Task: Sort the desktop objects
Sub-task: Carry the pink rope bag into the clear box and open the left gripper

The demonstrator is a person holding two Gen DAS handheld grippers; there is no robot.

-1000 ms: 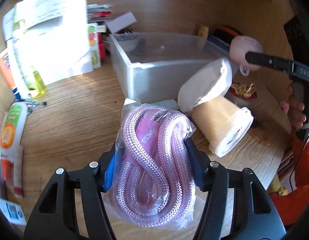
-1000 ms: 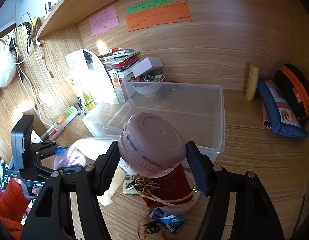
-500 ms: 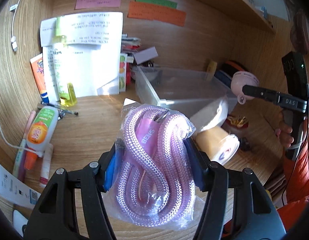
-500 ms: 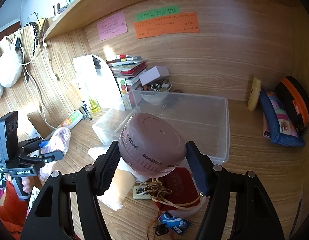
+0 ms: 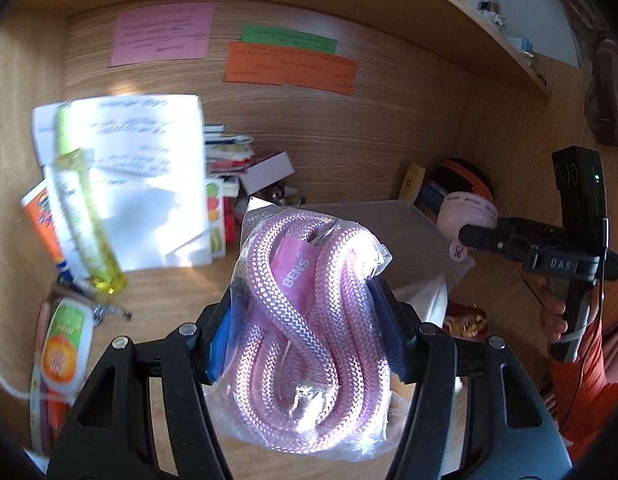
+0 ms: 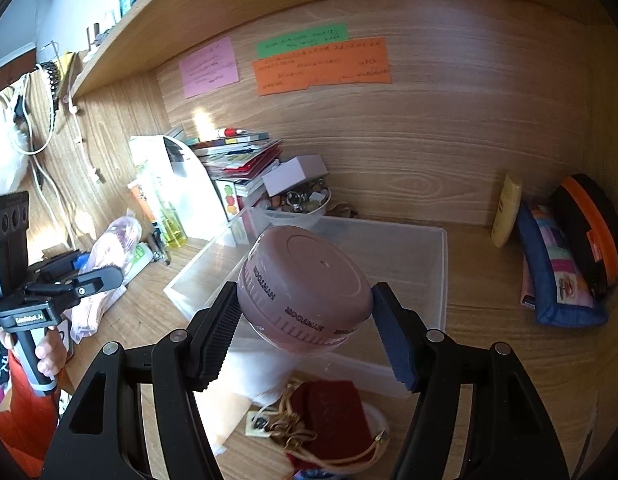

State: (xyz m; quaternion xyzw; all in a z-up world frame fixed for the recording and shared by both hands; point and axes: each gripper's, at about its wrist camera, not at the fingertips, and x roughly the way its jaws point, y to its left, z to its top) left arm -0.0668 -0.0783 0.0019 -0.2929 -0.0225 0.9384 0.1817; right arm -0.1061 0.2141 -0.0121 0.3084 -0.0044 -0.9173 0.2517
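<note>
Held off the desk, the left gripper (image 5: 309,332) pinches a slippery bagged pink rope (image 5: 309,320) and the right gripper (image 6: 305,332) clamps a round pink container (image 6: 305,292) above the clear bin (image 6: 437,280), so either may slip out.

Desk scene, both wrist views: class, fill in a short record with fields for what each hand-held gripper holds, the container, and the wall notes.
left hand-held gripper: shut on bagged pink rope, lifted off the desk
right hand-held gripper: shut on pink round lidded container, held above the clear plastic bin
bin contents: appears empty
wall notes: pink note, green note, orange note
</note>
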